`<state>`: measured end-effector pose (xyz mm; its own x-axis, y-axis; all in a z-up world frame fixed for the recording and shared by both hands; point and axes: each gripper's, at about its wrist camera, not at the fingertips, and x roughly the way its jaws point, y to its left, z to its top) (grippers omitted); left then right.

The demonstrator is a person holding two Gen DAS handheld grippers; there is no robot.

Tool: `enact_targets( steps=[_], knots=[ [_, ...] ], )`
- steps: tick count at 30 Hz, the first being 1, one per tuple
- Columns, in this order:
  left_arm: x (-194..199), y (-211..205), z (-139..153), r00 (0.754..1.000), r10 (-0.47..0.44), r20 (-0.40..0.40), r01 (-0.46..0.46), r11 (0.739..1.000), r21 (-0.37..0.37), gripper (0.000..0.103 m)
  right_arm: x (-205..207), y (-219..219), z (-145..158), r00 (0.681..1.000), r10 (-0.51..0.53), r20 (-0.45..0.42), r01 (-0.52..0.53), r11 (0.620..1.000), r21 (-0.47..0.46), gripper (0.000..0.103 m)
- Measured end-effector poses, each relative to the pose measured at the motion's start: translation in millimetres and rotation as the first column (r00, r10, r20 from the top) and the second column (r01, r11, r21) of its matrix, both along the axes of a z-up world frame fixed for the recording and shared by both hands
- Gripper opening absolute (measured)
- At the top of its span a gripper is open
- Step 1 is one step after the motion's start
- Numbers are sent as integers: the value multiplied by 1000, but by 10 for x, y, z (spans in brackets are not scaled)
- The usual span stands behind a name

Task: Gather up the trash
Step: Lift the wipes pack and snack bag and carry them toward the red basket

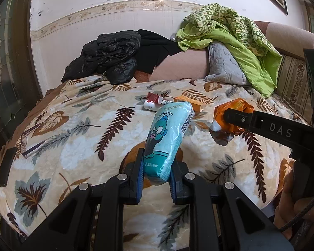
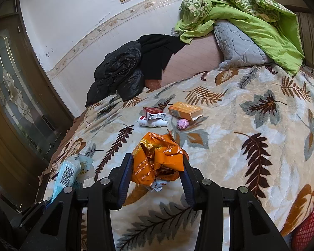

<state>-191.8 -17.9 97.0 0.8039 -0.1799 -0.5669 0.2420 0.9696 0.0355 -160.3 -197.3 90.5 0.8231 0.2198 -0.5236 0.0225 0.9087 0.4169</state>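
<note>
Both claws are loaded over the bed w/ the leaf-print fleece blanket (image 2: 251, 108). Left claw (image 1: 157, 173) is pinched narrow on the bottom end of a pale blue plastic tissue pack w/ a cartoon face (image 1: 167, 138); the pack sticks up and forward, held only by its lower end. Right claw (image 2: 155, 167) is about half open, pads pressed on a crumpled orange foil snack wrapper (image 2: 159, 156), lifted just above the blanket.

Still lying on the bed, further back: a red and white crushed carton (image 2: 152, 113), a small white tube or bottle (image 2: 152, 123), an orange cardboard box (image 2: 185, 110) and a pink crumpled ball (image 2: 183, 123) just beside the box.

Risks, imo:
- Tissue pack is soft and top-heavy, so a quick swing could let it pivot or slide out.
- Wrapper is springy foil, so it may squirm free if the grip slackens.
- No bin in view, unless the red mesh (image 2: 309, 226) at the lower right edge is one; can't tell.
</note>
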Motion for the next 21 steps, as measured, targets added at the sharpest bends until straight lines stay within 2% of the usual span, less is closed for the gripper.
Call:
enact_targets(
  steps=[5, 12, 17, 21],
  knots=[
    [-6, -63, -6, 1000, -17, -2, 17, 1000, -5, 19, -31, -65, 7, 1000, -12, 3, 12, 1000, 8, 47],
    [4, -186, -20, 998, -62, -11, 61, 997, -51, 19, -149, -208, 38, 999, -37, 18, 36, 999, 13, 47],
    [0, -301, 9, 994, -112, -12, 110, 989, -94, 19, -320, -392, 76, 997, -70, 31, 69, 997, 30, 47],
    [-7, -459, 33, 986, -168, -23, 164, 978, -128, 19, -565, -655, 79, 995, -98, 24, 96, 992, 80, 47]
  ],
)
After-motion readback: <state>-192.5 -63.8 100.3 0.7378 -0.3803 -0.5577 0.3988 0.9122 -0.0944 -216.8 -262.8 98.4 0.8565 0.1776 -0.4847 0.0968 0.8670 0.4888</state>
